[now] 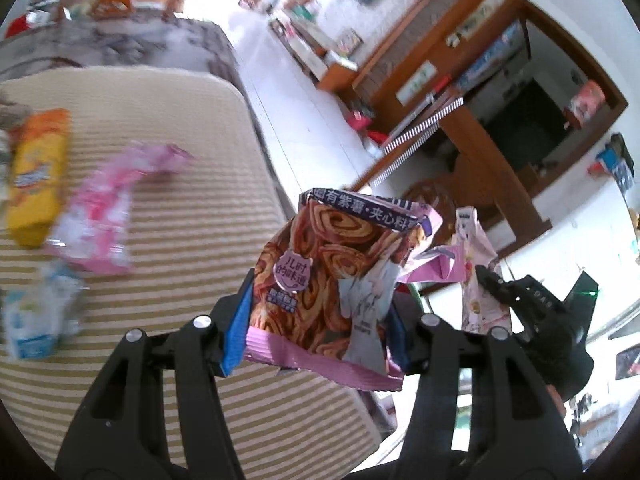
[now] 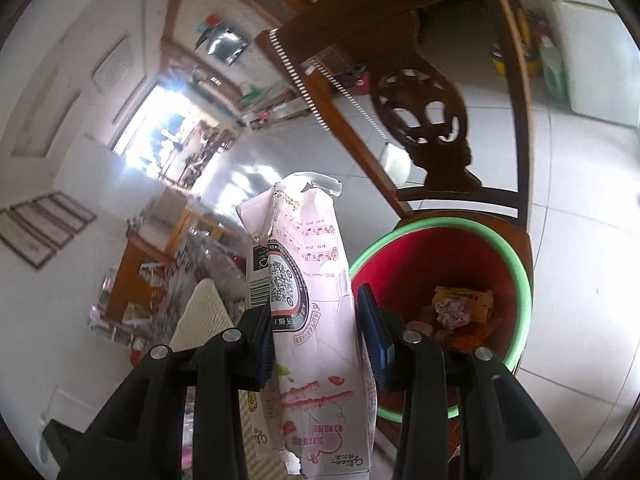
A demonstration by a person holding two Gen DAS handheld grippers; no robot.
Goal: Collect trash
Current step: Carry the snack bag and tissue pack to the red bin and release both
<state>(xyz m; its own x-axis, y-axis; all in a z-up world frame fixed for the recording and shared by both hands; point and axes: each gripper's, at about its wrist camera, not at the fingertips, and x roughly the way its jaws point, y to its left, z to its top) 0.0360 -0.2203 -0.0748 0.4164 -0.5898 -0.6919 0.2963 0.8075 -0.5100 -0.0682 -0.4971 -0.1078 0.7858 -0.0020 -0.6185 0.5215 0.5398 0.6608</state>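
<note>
In the left wrist view, a beige-and-cream striped woven mat [image 1: 168,208] covers the surface on the left, and on it lie, from the left edge inward, an orange-and-yellow snack packet [image 1: 38,176], a small white-and-blue crumpled carton [image 1: 38,320] nearer the camera, and a pink-and-white plastic wrapper [image 1: 108,212], all blurred. Further right, the left gripper [image 1: 316,328] has its blue-padded jaws closed on a crumpled purple snack bag printed with swirl biscuits [image 1: 332,280], held out past the mat's edge over the pale tiled floor [image 1: 304,128]. Right of it the right gripper's black body shows with a pale pink paper carton, and behind stand brown wooden shelves [image 1: 452,80]. In the right wrist view, the same striped mat shows as a sliver at lower left, then the right gripper [image 2: 316,332] clamps narrowly on the torn, flattened pink-and-white drink carton [image 2: 316,300] with music notes and a printed code, standing upright between the pads. Just to its right sits a red plastic bin with a green rim [image 2: 516,264], resting on a carved dark wooden chair [image 2: 432,120]; yellow and pink scraps lie at its bottom.
</note>
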